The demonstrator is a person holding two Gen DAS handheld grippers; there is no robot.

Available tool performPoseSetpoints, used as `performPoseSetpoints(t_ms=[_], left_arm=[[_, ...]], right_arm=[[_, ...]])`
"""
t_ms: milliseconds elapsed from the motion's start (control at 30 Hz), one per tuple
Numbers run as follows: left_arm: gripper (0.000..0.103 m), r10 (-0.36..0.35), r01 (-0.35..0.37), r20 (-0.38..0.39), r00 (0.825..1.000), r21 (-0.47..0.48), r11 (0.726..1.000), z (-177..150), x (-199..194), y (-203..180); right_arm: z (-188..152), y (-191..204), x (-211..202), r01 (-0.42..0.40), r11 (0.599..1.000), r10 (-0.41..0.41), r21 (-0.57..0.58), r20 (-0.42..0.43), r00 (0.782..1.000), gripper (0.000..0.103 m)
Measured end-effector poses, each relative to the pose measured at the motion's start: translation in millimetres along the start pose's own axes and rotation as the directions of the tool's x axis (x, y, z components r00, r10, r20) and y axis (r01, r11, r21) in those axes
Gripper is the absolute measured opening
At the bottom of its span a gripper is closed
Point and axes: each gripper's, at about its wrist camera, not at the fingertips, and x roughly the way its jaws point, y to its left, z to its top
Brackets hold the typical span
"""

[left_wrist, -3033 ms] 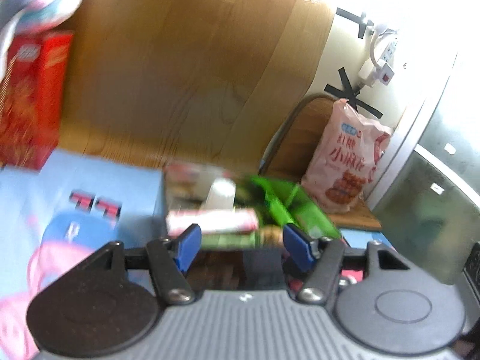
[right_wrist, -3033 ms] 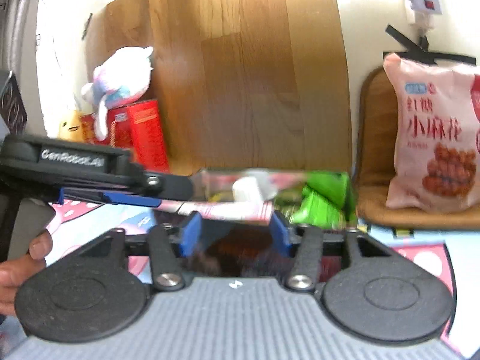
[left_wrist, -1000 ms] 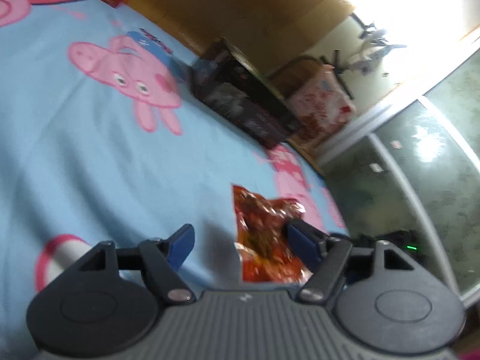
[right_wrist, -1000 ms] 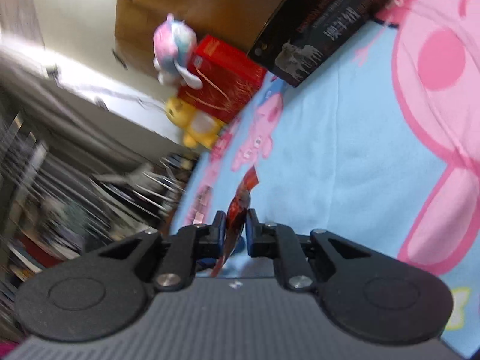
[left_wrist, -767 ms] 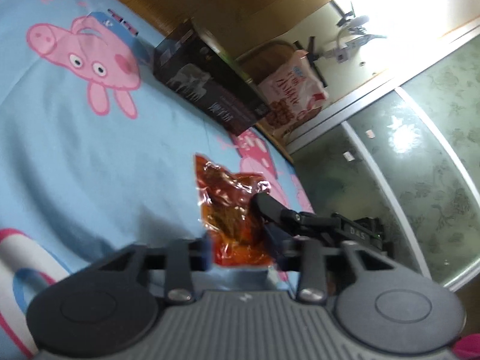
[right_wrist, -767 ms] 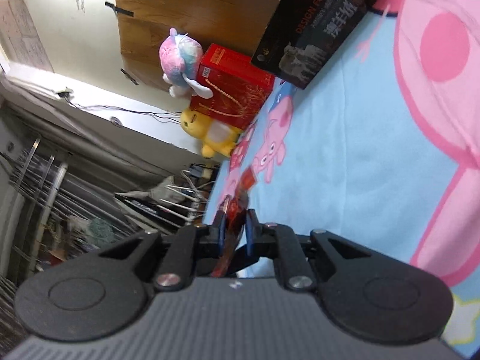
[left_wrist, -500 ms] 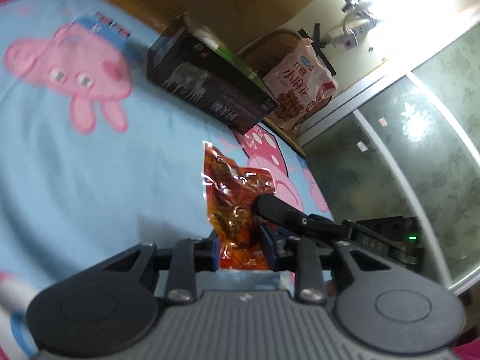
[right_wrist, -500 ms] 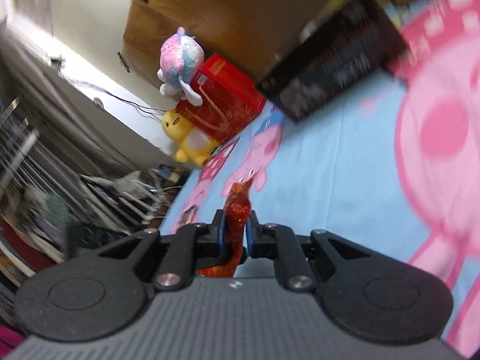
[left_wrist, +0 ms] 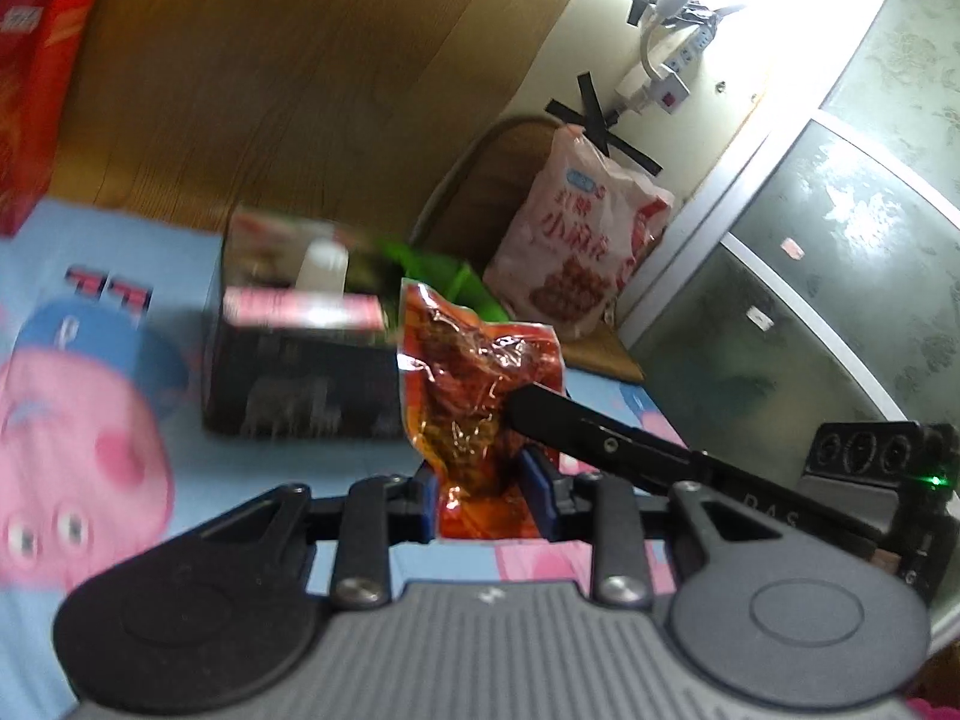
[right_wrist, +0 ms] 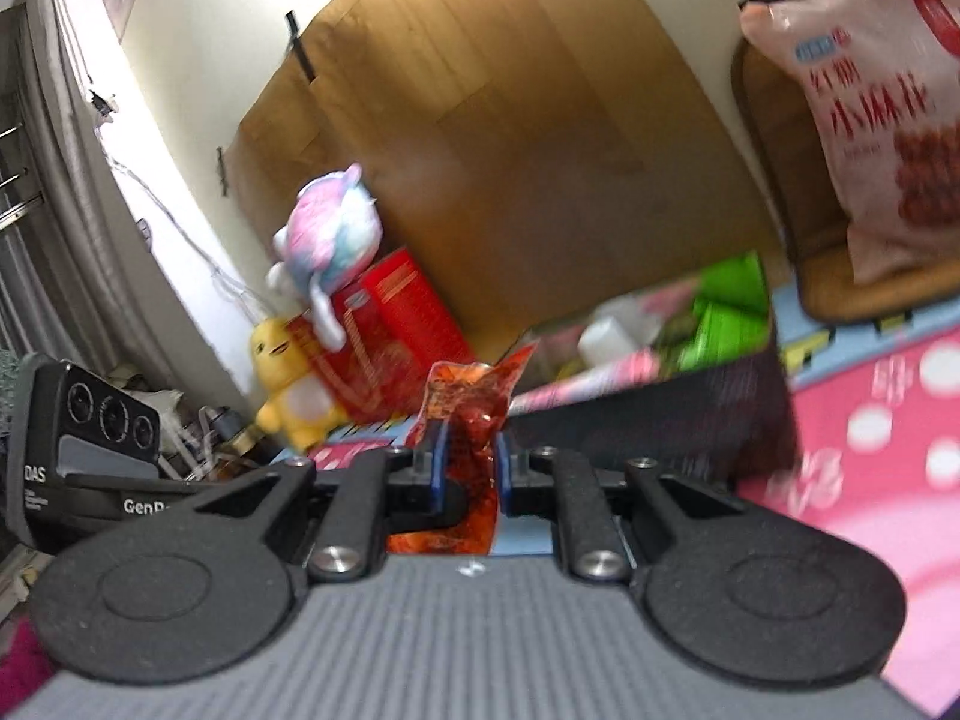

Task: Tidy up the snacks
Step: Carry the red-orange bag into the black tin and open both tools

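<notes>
Both grippers hold one red-orange snack pouch in the air, upright, above the blue cartoon cloth. My left gripper is shut on its lower end. My right gripper is shut on the same pouch; its finger reaches in from the right in the left wrist view. Behind the pouch stands a black open box holding green packets, a pink packet and a white item. The box also shows in the right wrist view.
A big pink snack bag leans on a chair seat behind the box. A red carton with a plush toy and a yellow plush stands at the left. A wooden panel backs the scene.
Both grippers have lifted and tilted up with the pouch, from looking down on the cloth to facing the box. My left gripper, open a second ago, has closed on the pouch.
</notes>
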Motion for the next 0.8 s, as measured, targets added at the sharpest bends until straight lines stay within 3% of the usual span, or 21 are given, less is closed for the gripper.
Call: performPoseSetpoints(t_ms=[400, 600, 800], left_arm=[[0.027, 0.087, -0.087, -0.011, 0.996, -0.018, 0.996, 70.0, 71.7, 33.5], [0.028, 0.097, -0.098, -0.048, 0.994, -0.013, 0.995, 81.4, 103.0, 39.0], [0.029, 0.095, -0.095, -0.047, 0.994, -0.012, 0.995, 83.1, 114.4, 42.3]], right_arm=[[33.7, -55.1, 73.5, 0.036, 0.999, -0.037, 0.039, 0.004, 0.999, 0.020], [32.4, -76.5, 78.7, 0.063, 0.995, -0.064, 0.075, 0.010, 0.998, 0.020], [33.9, -71.2, 81.9, 0.132, 0.991, -0.132, 0.009, 0.025, 0.991, 0.020]])
